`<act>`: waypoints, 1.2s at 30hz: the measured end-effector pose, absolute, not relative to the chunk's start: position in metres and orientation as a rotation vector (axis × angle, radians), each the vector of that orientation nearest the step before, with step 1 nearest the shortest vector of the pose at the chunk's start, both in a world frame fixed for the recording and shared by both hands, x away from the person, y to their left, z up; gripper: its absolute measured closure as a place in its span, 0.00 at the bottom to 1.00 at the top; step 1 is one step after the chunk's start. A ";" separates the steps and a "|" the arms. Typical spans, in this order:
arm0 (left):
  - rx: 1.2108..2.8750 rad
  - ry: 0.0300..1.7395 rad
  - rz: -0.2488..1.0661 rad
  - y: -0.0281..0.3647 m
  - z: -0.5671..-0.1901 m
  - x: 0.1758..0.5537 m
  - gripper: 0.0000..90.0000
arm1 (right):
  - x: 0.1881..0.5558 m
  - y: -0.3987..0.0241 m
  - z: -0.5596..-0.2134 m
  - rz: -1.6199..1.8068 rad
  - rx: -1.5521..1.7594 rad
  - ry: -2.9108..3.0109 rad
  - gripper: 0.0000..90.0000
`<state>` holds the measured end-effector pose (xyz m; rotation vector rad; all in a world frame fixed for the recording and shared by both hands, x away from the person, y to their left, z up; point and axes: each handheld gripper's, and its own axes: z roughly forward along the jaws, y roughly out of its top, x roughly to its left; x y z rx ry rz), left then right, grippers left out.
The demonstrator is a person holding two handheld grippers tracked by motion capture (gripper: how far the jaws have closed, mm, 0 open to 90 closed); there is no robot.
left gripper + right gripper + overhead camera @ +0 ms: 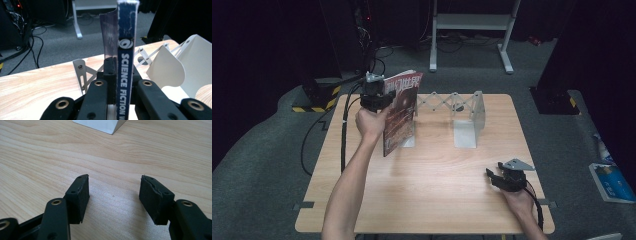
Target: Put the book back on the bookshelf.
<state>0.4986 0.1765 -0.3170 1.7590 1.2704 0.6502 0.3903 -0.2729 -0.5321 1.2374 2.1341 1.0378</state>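
A light wooden table (427,190) stands on grey carpet (272,150) in a dim room. Beyond it a white metal frame (472,22) stands before dark panels. Black cables (384,50) trail across the floor, near yellow-black hazard tape (314,107).

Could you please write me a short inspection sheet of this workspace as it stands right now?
Surface: light wooden table, bare across its near half.
Job's things: a magazine held upright at the left end of a white expanding rack; its spine reads SCIENCE FICTION.
Clutter: nothing seen on the table.
Grippers: left tool shut on the magazine's spine; right tool open, low over bare wood at the near right.
Cables: one trails from the left tool off the table's left edge; another from the right tool.
Surroundings: grey floor, a white frame behind, a blue booklet on the floor at right.
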 end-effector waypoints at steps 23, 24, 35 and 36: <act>1.945 1.366 0.557 0.172 -0.318 0.506 0.92 | 0.391 -0.273 -0.532 1.036 1.234 2.136 0.46; 1.957 1.372 0.549 0.172 -0.317 0.507 0.92 | 0.391 -0.273 -0.532 1.037 1.233 2.136 0.46; 2.001 1.390 0.501 0.169 -0.314 0.508 0.93 | 0.391 -0.273 -0.532 1.039 1.225 2.138 0.46; 2.004 1.383 0.507 0.170 -0.313 0.507 0.93 | 0.391 -0.273 -0.532 1.038 1.224 2.138 0.46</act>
